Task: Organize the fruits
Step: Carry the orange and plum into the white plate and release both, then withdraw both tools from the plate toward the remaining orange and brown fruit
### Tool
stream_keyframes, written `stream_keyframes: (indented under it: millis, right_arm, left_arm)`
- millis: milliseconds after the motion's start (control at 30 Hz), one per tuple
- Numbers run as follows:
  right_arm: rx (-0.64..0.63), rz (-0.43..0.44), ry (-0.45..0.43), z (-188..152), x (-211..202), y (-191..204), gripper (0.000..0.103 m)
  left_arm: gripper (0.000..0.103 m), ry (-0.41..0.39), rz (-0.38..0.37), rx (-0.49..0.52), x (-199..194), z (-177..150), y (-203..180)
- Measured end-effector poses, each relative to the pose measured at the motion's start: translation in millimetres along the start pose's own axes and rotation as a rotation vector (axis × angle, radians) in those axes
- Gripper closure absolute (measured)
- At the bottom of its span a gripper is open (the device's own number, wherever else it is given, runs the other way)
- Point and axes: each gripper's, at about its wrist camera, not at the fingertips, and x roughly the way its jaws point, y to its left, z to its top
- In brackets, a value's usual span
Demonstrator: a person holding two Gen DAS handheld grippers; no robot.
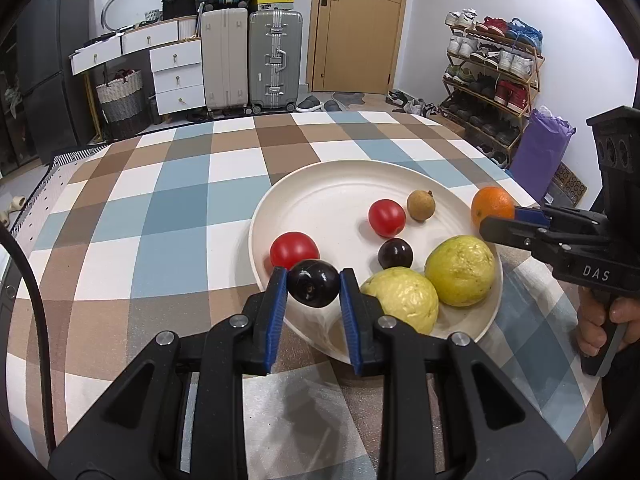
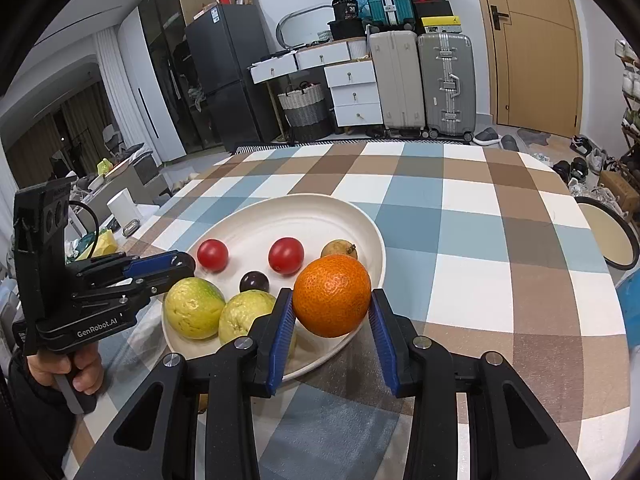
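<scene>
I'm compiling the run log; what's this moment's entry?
left gripper: shut on dark plum | right gripper: shut on orange | both over plate

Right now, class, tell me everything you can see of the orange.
The orange is round, bright, with dimpled, slightly glossy peel, whole and unpeeled. It is clamped between the blue ribbed pads of the right tool, one pad on each side, over the near edge of the white plate. It seems to touch no other fruit.
</scene>
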Motion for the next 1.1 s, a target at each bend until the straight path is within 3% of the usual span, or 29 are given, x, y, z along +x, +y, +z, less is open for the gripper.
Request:
stream_keyframes:
  millis: [400, 667, 733, 767, 800, 867, 1100]
  right_arm:
    - [0.004, -0.019, 0.007, -1.4, 4.1, -1.0, 0.063]
    - [0.003, -0.019, -0.026, -1.1, -3.0, 0.1, 0.053]
    - [0.005, -0.022, -0.023, -1.6, -2.7, -0.5, 0.052]
    - [0.006, -0.025, -0.023, -1.9, -3.0, -0.9, 0.048]
    - [0.008, -0.029, -0.025, -2.2, -3.5, -1.4, 0.045]
    - [0.017, -0.026, -0.033, -3.0, -5.2, -3.1, 0.032]
    - [0.045, -0.024, -0.051, -7.2, -13.6, -4.2, 0.007]
  left_arm:
    - [0.079, 0.005, 0.002, -0.007, 1.5, 0.0, 1.9]
    - [0.077, 0.005, 0.000, -0.008, 1.6, -0.1, 2.0]
    - [0.073, 0.001, -0.006, -0.007, 0.4, -0.9, 1.6]
    - [0.064, -0.002, -0.005, -0.005, -0.5, -1.3, 1.5]
    - [0.049, -0.002, 0.017, -0.005, -1.0, -2.0, 1.4]
    - [0.033, -0.009, 0.033, -0.014, -3.6, -4.4, 3.4]
    - [0.019, -0.042, -0.006, -0.077, -22.3, -7.6, 10.6]
